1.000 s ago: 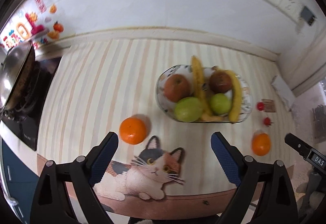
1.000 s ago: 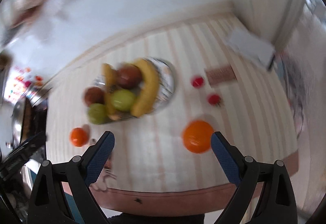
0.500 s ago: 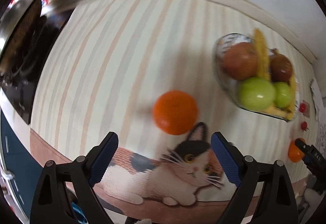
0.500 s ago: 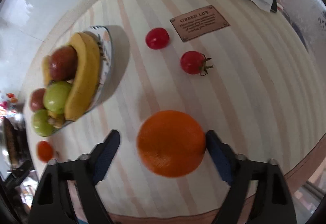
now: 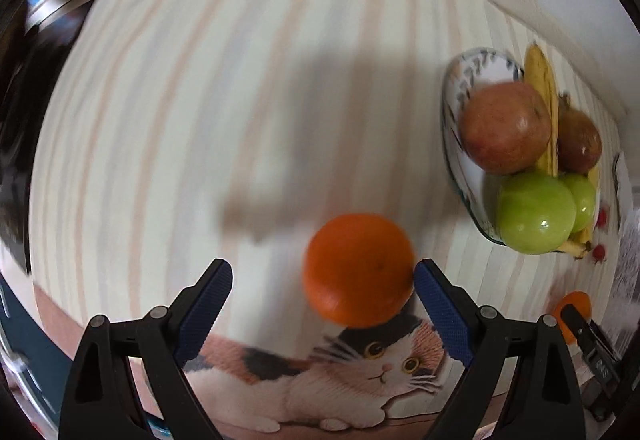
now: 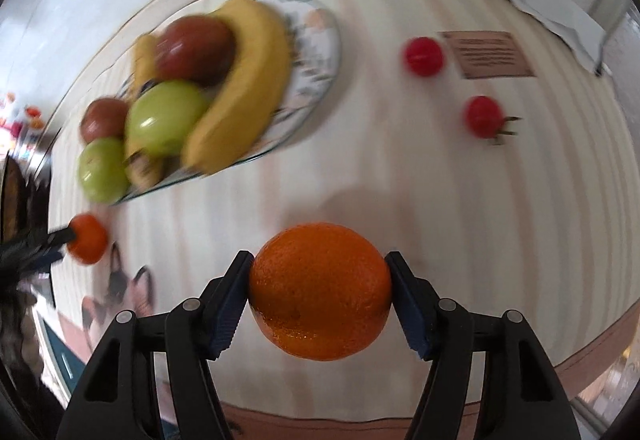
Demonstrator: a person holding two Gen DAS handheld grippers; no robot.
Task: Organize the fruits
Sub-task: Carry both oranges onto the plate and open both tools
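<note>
Two wrist views over a striped tablecloth (image 5: pixel 168 112). In the right wrist view, the right gripper (image 6: pixel 318 294) is seen closing on a large orange (image 6: pixel 320 290); both blue pads are pressed against the fruit's sides, so the orange is pinched between them at the near edge of the table. Whether the orange is lifted off the cloth cannot be told.

In the left wrist view, the left gripper (image 5: pixel 324 304) is spread wide. A second orange (image 5: pixel 358 270) lies on the cloth between its fingers, close against the right-hand pad (image 5: pixel 438 314) and well apart from the left-hand pad; no grip is shown. This orange sits at the top of a printed cat (image 5: pixel 360 372) on the cloth's near border, and the image is slightly blurred.

A patterned fruit bowl (image 6: pixel 320 40) is placed farther back on the table, to the right of the left gripper and to the left of the right gripper. It is filled with two green apples (image 6: pixel 164 116), two reddish apples (image 6: pixel 192 48) and bananas (image 6: pixel 248 80).

To the right of the bowl, two small red tomatoes (image 6: pixel 424 56) lie apart on the cloth, the farther one just beside a brown label card (image 6: pixel 486 54). A white folded paper (image 6: pixel 540 0) is seen at the far right corner.
</note>
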